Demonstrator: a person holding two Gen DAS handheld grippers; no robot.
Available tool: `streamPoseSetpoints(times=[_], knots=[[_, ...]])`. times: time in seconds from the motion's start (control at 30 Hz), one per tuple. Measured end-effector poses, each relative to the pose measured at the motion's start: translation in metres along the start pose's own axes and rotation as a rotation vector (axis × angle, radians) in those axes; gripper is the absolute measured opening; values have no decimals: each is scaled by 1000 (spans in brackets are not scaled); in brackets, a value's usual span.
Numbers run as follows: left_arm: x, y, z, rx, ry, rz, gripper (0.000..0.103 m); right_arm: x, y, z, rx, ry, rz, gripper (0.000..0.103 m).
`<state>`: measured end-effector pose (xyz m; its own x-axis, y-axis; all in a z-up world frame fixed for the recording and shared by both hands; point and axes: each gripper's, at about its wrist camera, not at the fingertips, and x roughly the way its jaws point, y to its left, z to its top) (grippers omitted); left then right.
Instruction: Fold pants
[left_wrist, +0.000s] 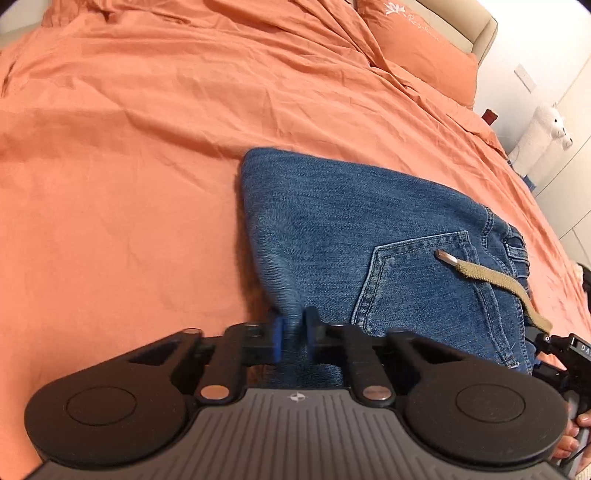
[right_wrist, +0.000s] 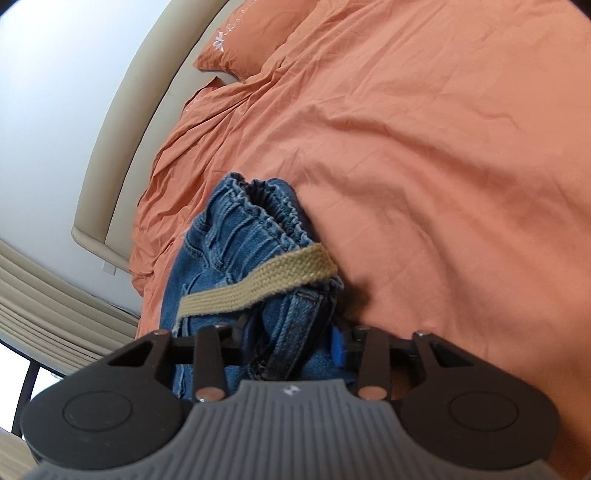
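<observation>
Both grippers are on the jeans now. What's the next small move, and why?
Probably lift both ends together. The left gripper is pinched on the jeans edge, the right gripper holds the bunched waistband, and they lie on the orange bedsheet.

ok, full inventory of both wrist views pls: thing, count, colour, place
jeans: 1, blue denim, folded, on the bed, near edge at both grippers
drawstring: 1, tan, lying across the back pocket and waistband
bed cover: 1, orange, wrinkled, under the jeans
pillow: 1, orange with white embroidery, at the head of the bed
headboard: 1, beige, behind the pillow
plush toy: 1, white, beside the bed by the wall
curtain: 1, beige, pleated, left edge of the right wrist view
left gripper: 1, black with blue pads, shut on the jeans' near edge
right gripper: 1, black with blue pads, bunched waistband end between its fingers; grip unclear
hand: 1, fingers only, lower right corner of the left wrist view
</observation>
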<state>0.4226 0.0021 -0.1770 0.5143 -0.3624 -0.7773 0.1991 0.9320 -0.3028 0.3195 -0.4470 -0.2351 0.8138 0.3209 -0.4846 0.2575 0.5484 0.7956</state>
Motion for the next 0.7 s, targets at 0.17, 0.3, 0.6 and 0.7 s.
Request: streamPoseSetpoints(times=[0.17,0.3,0.6,0.7], knots=[[-15,-14,7,34,-24,36,6,-15,11,3,-7,-10,25,23],[-32,-21,16,36,-43,40,6,-28,34,2,-48,-10,46,22],[-102,-16,33,173,-41,151,6,-28,78,-38,-64,59,132,21],[-131,4,34,180,-51,209,6,-15,106,-59,-78,95,167,21]])
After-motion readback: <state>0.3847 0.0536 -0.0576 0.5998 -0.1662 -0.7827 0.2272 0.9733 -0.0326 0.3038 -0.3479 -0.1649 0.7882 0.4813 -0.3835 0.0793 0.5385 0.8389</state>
